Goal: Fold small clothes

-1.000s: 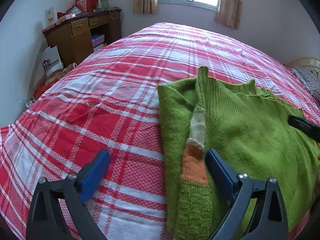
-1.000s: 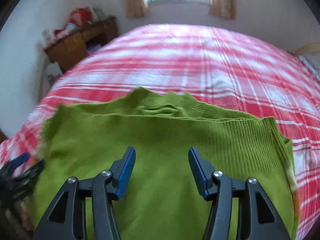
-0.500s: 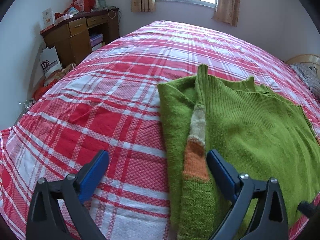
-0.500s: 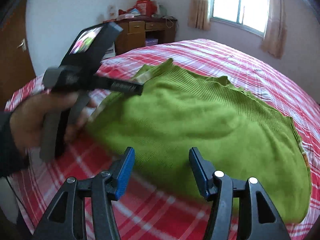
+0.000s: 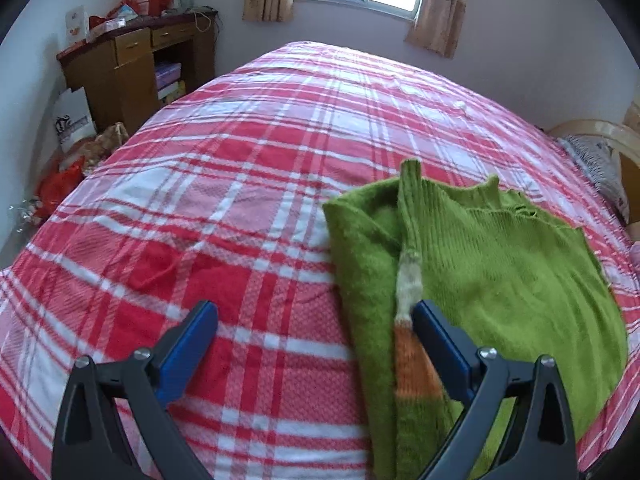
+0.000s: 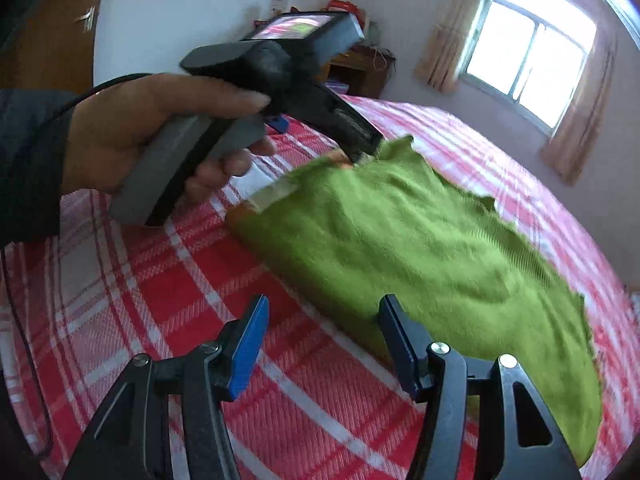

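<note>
Right gripper (image 6: pixel 322 342): jaws stood apart and empty, over the near edge of the bed (image 6: pixel 132 280), just beside the sweater's hem.
Left gripper (image 5: pixel 314 346): jaws stood wide apart, nothing clamped; one pad lay by the orange-and-cream sleeve band (image 5: pixel 408 336).
Green sweater (image 5: pixel 500 276): lay part-folded on the bed's near right area, one sleeve laid over the body.
Handling: probably light, soft and limp knit, liable to sag and stretch; best pinched at a ribbed hem or folded edge.
Desk (image 5: pixel 132 60): stood beyond the far left corner.
</note>
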`<state>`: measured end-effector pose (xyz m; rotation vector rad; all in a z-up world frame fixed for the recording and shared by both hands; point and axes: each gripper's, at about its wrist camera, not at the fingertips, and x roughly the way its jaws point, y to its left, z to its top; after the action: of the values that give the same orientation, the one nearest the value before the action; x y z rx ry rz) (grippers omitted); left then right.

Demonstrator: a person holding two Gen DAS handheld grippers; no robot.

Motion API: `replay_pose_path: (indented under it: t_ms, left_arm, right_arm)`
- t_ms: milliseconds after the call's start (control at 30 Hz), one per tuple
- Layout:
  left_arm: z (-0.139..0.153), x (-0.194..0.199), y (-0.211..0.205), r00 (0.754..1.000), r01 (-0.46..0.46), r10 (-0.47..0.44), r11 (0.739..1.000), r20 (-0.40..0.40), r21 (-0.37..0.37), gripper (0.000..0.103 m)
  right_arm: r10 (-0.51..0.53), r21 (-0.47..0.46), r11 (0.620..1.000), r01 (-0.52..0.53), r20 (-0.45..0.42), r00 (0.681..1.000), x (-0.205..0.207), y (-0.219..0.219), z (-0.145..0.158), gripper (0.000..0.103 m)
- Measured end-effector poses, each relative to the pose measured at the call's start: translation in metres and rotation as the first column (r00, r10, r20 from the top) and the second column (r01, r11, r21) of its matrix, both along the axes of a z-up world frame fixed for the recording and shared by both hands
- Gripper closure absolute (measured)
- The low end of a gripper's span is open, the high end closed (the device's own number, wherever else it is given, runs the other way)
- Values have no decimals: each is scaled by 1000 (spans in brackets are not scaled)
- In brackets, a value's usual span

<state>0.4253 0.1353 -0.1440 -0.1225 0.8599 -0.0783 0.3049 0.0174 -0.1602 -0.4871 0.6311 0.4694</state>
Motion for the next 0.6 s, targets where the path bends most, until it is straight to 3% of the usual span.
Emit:
replay_pose_path:
  t_ms: [100,200,367,500,600]
  left_arm:
    - [2,5,-5,999,48,-48,998,10,-50,7]
    - [0,13,-16,996,92,-92,995,-4,-43,11]
    - [0,30,-20,994,111,-111,993,-15,-30,32]
    - [-1,36,-20,993,115,-116,992,-19,-49,39]
    - [-1,36,-25,989,143,-144,988,-21,-56,59]
  right_arm:
    - [8,-8,1000,-8,1,1000,7,14,1,45]
    - [17,-24,1000,-17,16,1000,11,29,1,45]
    - [29,-48,998,-28,27,999,18,45,-1,45]
    - [31,-31,999,-31,15,999,26,48,-3,45]
    - [38,-23,999,-38,3,999,25,50,-3,45]
